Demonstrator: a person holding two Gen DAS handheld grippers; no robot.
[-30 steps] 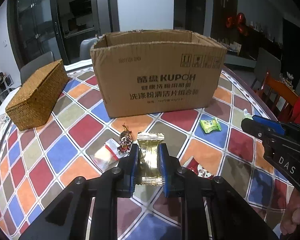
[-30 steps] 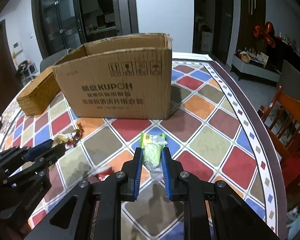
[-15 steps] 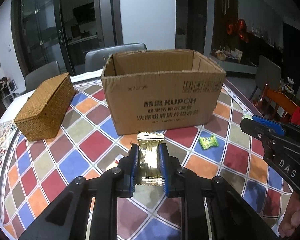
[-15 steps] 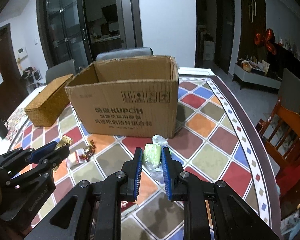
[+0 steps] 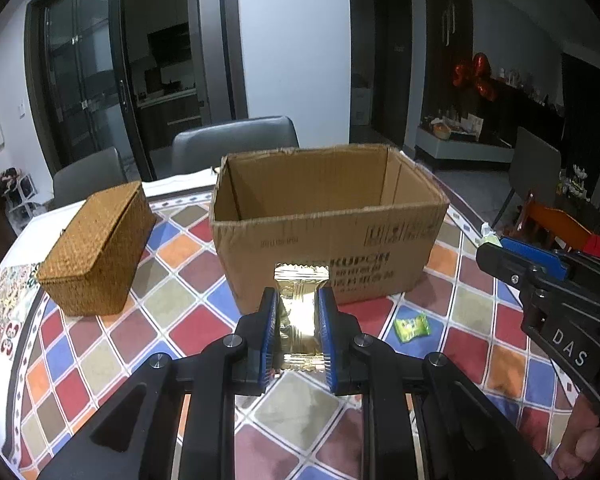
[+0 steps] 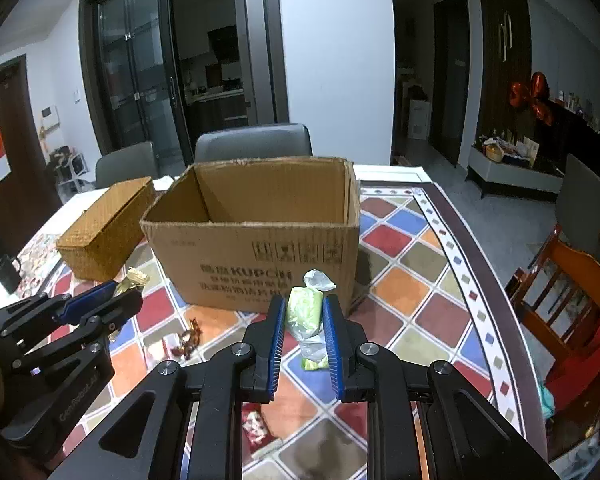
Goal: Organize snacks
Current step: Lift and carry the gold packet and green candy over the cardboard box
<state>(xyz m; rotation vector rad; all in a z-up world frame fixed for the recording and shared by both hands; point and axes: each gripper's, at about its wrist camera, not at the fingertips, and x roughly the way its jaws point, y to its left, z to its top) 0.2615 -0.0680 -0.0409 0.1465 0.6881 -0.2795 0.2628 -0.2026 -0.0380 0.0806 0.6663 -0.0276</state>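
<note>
We've got two snacks in the air at once: the left tool (image 5: 298, 322) is pinching a gold foil packet (image 5: 300, 304) across its width, pads on both long edges, and the right tool (image 6: 302, 326) is pinching a pale green wrapped snack (image 6: 305, 312) at its middle. Both hang above the counter (image 5: 188, 328), in front of the open cardboard box (image 5: 324, 216), whose mouth faces up and looks empty as far as we can see in. Handling, as we judge it: both are light, soft, crinkly things, the foil slick and easy to crease, so a mid-body pinch is right and a grip on the crimped ends would likely slip or tear. The gold packet's long axis runs away from the left camera, along the fingers, with its far crimped end pointing at the box front. The green one lies the same way, its clear twisted tail (image 6: 318, 280) sticking up past the fingertips toward the box (the near end sags below the pads). Loose on the counter: a small green candy (image 5: 412, 326) right of the left tool, dark red-brown twisted candies (image 6: 188, 338), and a red-and-white packet (image 6: 256, 424) under the right tool. A wicker basket (image 5: 96, 248) with its lid on sits left of the box, apart from it.
</note>
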